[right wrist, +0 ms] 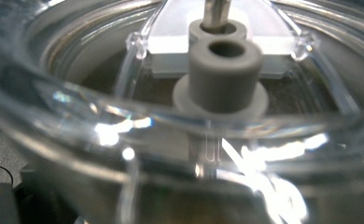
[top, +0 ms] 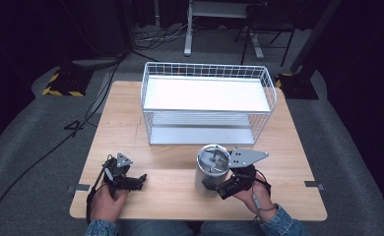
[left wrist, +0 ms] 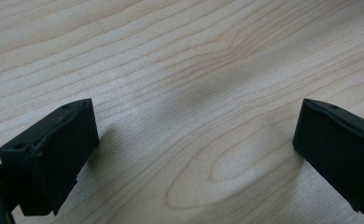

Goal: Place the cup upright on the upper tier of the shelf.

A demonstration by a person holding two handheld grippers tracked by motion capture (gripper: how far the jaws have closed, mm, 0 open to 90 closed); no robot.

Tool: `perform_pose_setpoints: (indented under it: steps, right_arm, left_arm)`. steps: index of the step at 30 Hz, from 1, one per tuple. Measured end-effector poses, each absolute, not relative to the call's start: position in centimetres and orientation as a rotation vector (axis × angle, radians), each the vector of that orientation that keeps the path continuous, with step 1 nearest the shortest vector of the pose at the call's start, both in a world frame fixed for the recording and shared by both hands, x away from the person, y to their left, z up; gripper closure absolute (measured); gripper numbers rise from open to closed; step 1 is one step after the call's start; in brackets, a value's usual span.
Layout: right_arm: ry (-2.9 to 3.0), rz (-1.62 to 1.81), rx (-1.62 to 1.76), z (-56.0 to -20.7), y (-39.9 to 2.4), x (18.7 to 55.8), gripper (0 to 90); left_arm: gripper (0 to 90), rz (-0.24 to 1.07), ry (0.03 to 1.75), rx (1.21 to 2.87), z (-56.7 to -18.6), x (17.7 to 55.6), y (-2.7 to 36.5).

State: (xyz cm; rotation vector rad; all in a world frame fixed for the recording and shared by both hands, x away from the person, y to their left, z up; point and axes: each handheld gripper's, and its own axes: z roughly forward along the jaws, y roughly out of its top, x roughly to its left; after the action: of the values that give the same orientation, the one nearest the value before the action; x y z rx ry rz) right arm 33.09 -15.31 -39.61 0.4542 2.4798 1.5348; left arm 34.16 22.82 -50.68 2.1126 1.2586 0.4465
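Tumbler [top: 212,169] stands upright at desk [top: 131,123] 5 o'clock, your right hand-held gripper [top: 218,187] at its lower wall (grip can't tell). Steel: stiff, slick, top-heavy lid [right wrist: 180,116]; clamp mid-body. Left hand-held gripper [left wrist: 194,154] wide, empty.

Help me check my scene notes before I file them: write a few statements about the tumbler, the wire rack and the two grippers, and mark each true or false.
1. The steel tumbler stands upright on the wooden table. True.
2. The tumbler sits on the wire rack's upper shelf. False: it stands on the table in front of the rack.
3. The left gripper is open, with bare tabletop between its jaws. True.
4. The tumbler has no lid. False: a clear lid with a grey spout covers it.
5. The right gripper is at the tumbler's base. True.
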Motion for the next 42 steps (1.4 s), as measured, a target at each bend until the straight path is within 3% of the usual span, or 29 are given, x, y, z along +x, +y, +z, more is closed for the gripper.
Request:
perform_pose_setpoints:
  steps: [28,42]
  right_arm:
    - [2.456,1.553,0.411,-32.9,-15.4,35.0,3.7]
    - [2.42,1.56,0.455,-28.6,-15.4,37.7,3.7]
  left_arm:
    - [0.6,0.447,1.258,2.113,-50.7,34.2,22.8]
    - [0.6,0.447,1.258,2.112,-50.7,34.2,22.8]
